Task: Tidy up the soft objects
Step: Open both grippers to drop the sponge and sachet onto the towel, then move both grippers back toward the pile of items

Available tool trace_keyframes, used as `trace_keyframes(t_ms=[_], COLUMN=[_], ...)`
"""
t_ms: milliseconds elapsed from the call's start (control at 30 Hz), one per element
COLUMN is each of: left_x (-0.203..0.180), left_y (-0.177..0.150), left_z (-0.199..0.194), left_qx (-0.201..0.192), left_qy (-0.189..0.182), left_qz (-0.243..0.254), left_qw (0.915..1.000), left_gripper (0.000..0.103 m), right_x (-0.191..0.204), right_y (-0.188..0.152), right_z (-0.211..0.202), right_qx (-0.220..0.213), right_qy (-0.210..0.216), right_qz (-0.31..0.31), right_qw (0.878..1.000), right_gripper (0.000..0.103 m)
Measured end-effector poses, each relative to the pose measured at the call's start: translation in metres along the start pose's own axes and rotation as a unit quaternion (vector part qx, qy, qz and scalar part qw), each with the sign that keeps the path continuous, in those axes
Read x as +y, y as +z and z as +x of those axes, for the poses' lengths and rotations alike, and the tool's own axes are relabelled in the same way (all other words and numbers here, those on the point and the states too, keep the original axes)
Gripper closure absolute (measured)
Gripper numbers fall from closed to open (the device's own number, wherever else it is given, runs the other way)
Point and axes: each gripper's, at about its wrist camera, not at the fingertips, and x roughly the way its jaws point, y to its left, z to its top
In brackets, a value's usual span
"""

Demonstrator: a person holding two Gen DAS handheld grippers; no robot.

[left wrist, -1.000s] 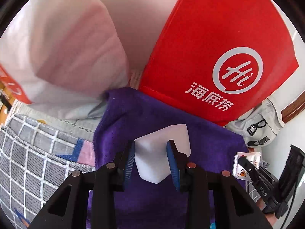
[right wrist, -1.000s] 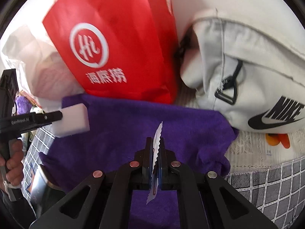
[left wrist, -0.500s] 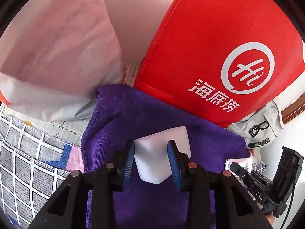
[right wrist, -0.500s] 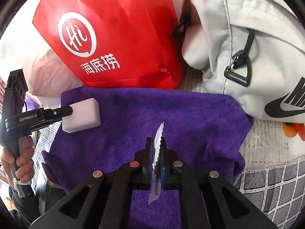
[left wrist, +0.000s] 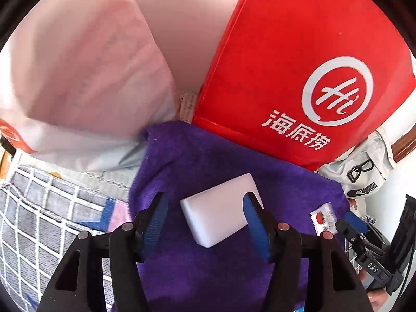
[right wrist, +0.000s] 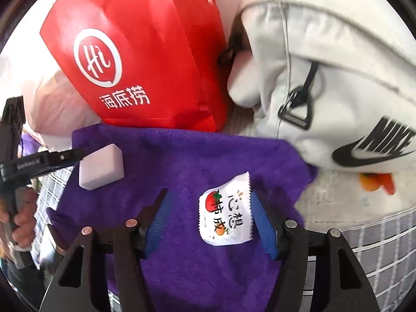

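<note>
A purple towel point(left wrist: 208, 161) lies spread on the bed. On it rests a white sponge block point(left wrist: 221, 208), between the jaws of my left gripper point(left wrist: 205, 208), which are opening; the left pad stands clear of it. In the right wrist view the same sponge point(right wrist: 101, 166) lies at the towel's point(right wrist: 182, 156) left, with one left gripper finger point(right wrist: 62, 157) beside it. A white snack packet point(right wrist: 226, 213) with red fruit print lies flat on the towel between the opening jaws of my right gripper point(right wrist: 210, 208), untouched. The packet point(left wrist: 323, 217) also shows in the left wrist view.
A red bag with a white logo point(left wrist: 299, 78) stands behind the towel, a pale pink plastic bag point(left wrist: 78, 65) to its left. A white Nike bag point(right wrist: 325, 78) lies at the right. Grey checked bedding point(left wrist: 39, 221) surrounds the towel. A hand point(right wrist: 23, 215) grips the left handle.
Both grippers have opened. The sponge has left the left jaws and lies on the towel. The packet, held upright before, now lies flat on the towel.
</note>
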Motion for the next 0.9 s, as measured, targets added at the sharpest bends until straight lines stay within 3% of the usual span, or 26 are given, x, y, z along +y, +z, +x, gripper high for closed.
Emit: trace_keyframes(t_ms=[233, 433, 567, 700, 900], left_x=[0.007, 0.012, 0.016, 0.022, 0.030], left_y=[-0.019, -0.044, -0.071, -0.101, -0.142], left_z=[-0.050, -0.087, -0.107, -0.126, -0.153], left_qx=[-0.061, -0.077, -0.072, -0.058, -0.046], left_qy=[0.037, 0.026, 0.039, 0.035, 0.011], left_qz=[0.019, 0.031, 0.045, 0.052, 0.053], left_qw=[0.9972, 0.9962, 0.9957, 0.9963, 0.9975], left_gripper=[0.045, 0.045, 0.045, 0.045, 0.045], right_x=[0.007, 0.024, 0.043, 0.071, 0.094], right_y=[-0.009, -0.036, -0.060, -0.087, -0.130], right_z=[-0.037, -0.081, -0.096, -0.115, -0.152], right_qx=[-0.030, -0.054, -0.027, -0.031, -0.032], right_qy=[-0.024, -0.043, 0.005, -0.006, 0.010], right_qz=[0.004, 0.000, -0.001, -0.036, -0.037], right_qw=[0.999, 0.998, 1.000, 0.999, 0.999], right_gripper=[0.041, 0.041, 0.041, 0.041, 0.041])
